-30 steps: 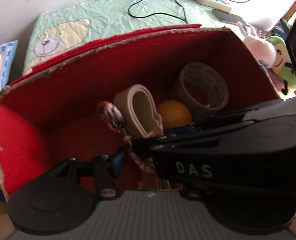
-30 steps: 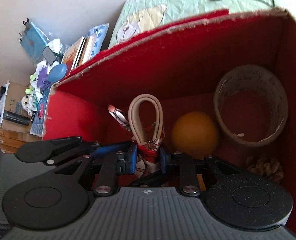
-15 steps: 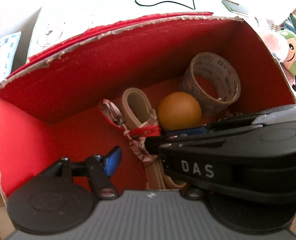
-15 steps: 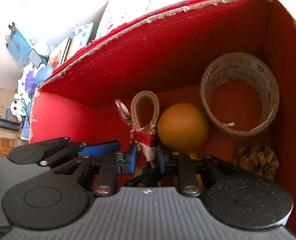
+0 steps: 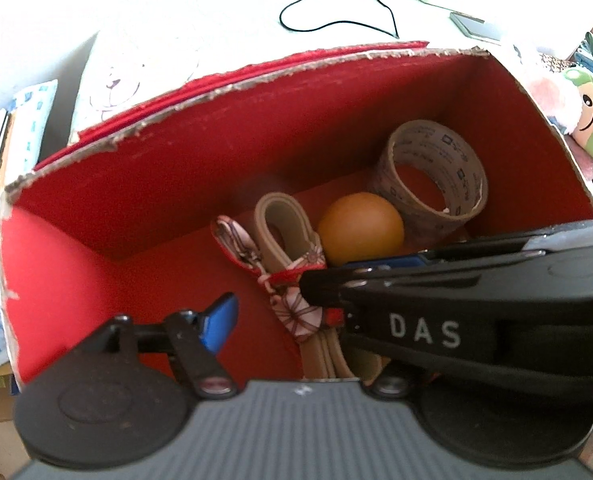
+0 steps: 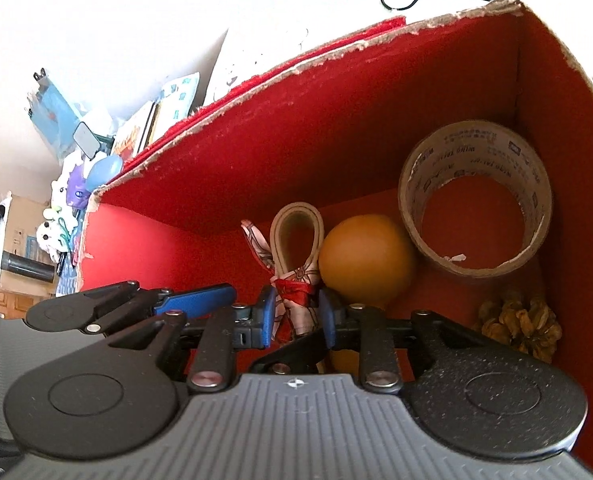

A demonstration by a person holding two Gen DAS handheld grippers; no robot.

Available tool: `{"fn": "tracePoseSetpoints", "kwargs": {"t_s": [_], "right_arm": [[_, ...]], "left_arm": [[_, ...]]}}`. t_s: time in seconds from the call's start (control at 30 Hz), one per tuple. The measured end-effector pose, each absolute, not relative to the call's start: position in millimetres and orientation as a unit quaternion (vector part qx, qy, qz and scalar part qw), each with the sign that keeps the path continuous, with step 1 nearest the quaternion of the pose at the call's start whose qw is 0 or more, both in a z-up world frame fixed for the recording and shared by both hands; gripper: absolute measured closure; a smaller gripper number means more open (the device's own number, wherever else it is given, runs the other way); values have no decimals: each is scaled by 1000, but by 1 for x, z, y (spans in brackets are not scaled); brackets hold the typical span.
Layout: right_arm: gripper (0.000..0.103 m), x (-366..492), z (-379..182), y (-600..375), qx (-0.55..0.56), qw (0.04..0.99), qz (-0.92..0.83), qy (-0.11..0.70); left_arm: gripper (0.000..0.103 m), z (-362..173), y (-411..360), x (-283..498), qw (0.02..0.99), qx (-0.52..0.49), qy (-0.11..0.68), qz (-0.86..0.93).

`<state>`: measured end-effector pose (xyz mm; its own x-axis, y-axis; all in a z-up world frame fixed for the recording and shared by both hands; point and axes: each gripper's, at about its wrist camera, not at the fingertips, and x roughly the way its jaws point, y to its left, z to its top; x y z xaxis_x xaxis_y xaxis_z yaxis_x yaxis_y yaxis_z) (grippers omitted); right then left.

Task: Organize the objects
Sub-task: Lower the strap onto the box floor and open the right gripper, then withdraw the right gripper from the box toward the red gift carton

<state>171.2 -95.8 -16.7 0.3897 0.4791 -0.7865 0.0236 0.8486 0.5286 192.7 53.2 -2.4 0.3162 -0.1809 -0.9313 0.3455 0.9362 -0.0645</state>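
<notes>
While the right hand-held gripper [image 6: 296, 316] is clamped on the beige folded strap tied with patterned cloth [image 6: 296, 240] inside the red cardboard box [image 6: 256, 160], release remains, beside the orange ball [image 6: 366, 260] and brown tape roll [image 6: 476, 216] just ahead; the left hand-held gripper [image 5: 280, 312] stands apart.

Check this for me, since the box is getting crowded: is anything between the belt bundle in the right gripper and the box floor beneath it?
Nothing visible. The right gripper holds the belt bundle low inside the red box. The orange ball sits against its right side, not under it. The floor beneath is hidden.
</notes>
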Motion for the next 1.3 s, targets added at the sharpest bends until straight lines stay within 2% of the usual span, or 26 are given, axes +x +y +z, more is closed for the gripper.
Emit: {"fn": "tracePoseSetpoints", "kwargs": {"t_s": [0.27,0.8,1.3], "right_arm": [[75,162,-7,-100,247,837,134,469],[75,157,-1,-90,229,871,77,428],[75,118,23,-83,139,919,39,366]], "left_arm": [[29,-1,49,189,821,82,542,-159],[30,13,47,176,859,108,486,-121],[28,38,45,150,873,127,464,-80]]}}
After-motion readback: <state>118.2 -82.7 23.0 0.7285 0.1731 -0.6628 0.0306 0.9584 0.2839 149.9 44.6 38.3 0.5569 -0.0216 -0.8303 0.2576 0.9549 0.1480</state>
